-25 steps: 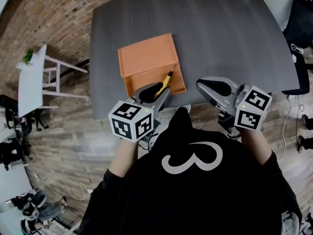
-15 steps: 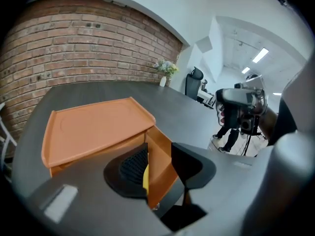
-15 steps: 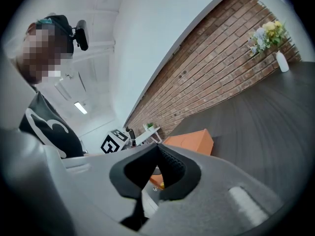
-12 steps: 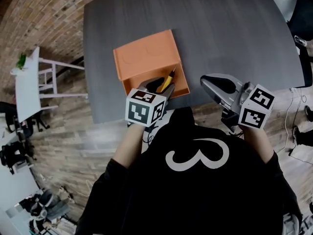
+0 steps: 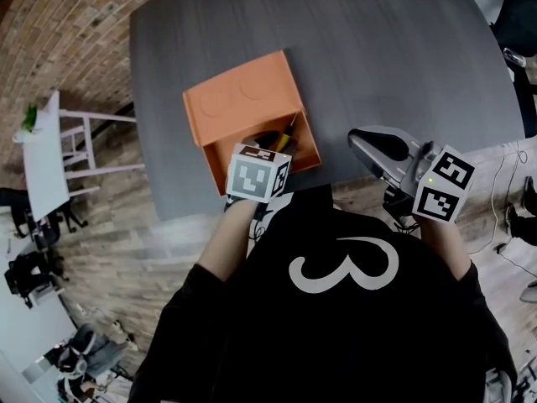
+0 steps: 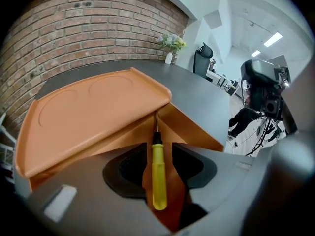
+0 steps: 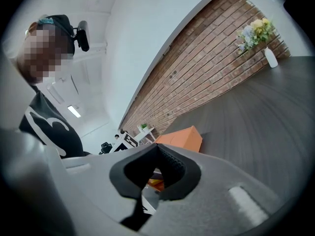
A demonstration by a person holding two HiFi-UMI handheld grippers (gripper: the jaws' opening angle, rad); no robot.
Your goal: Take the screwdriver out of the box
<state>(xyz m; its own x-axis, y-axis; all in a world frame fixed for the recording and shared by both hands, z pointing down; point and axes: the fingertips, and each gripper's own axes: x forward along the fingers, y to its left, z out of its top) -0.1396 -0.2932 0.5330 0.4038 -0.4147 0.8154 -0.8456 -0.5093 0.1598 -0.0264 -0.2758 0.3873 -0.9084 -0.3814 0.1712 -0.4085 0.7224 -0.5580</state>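
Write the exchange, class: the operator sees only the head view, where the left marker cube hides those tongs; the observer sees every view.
Operator: Have the left tongs closed on the screwdriver?
Observer: No. They have just been opening; its yellow handle lies between them with a gap on either side.
Operator: And the right tongs?
Observer: Their tips meet with nothing between them.
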